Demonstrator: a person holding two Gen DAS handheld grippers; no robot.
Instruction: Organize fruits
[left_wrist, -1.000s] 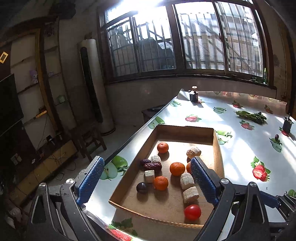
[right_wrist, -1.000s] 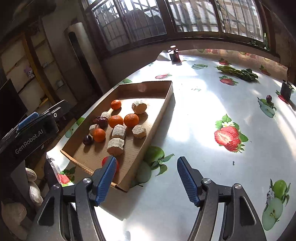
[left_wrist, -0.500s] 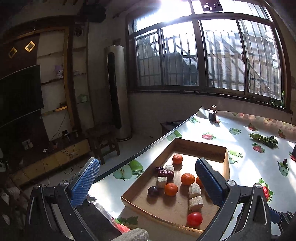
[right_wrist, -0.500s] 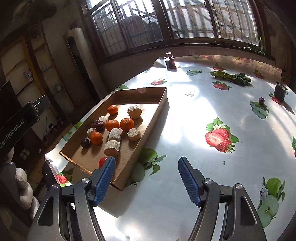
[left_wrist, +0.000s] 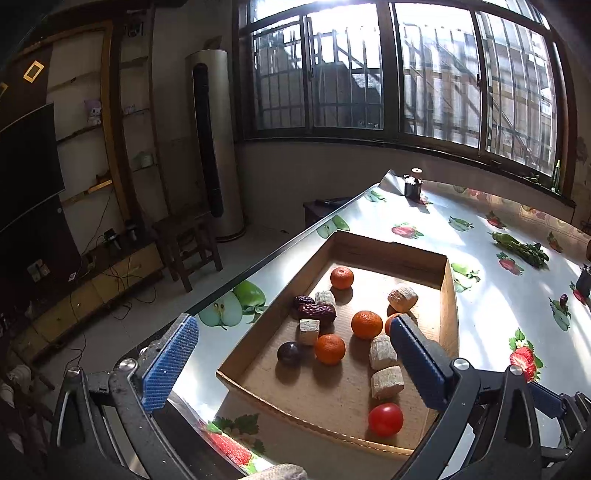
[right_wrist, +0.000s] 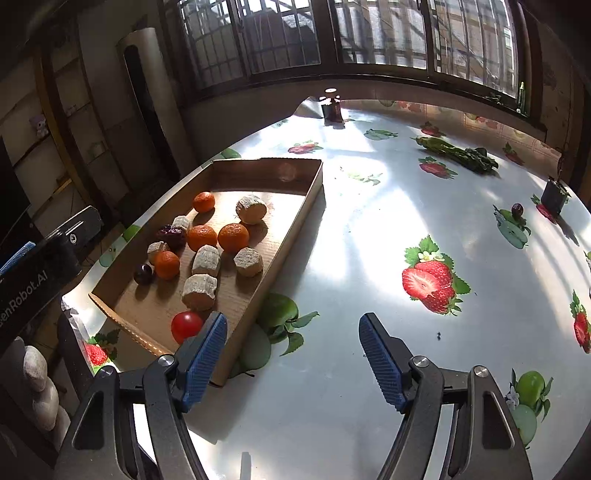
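A shallow cardboard tray (left_wrist: 391, 251) (right_wrist: 258, 170) lies at the table's left edge. It holds several tangerines (left_wrist: 366, 324) (right_wrist: 233, 237), several pale sugarcane chunks (left_wrist: 386, 382) (right_wrist: 199, 291), dark red dates (left_wrist: 317, 312), a dark plum (left_wrist: 289, 352) (right_wrist: 143, 273) and a red tomato (left_wrist: 385, 419) (right_wrist: 185, 325). My left gripper (left_wrist: 291, 365) is open and empty above the tray's near end. My right gripper (right_wrist: 293, 360) is open and empty over the table, just right of the tray's near corner.
The table (right_wrist: 369, 229) has a glossy fruit-print cloth. On it are green vegetables (right_wrist: 458, 153), a small dark jar (right_wrist: 332, 105), a small dark fruit (right_wrist: 517, 209) and a dark holder (right_wrist: 554, 194). The table's edge and floor lie left of the tray.
The left gripper rose and tilted up half a second ago, then came back down closer over the tray. The right gripper stayed almost still. Both stay open.
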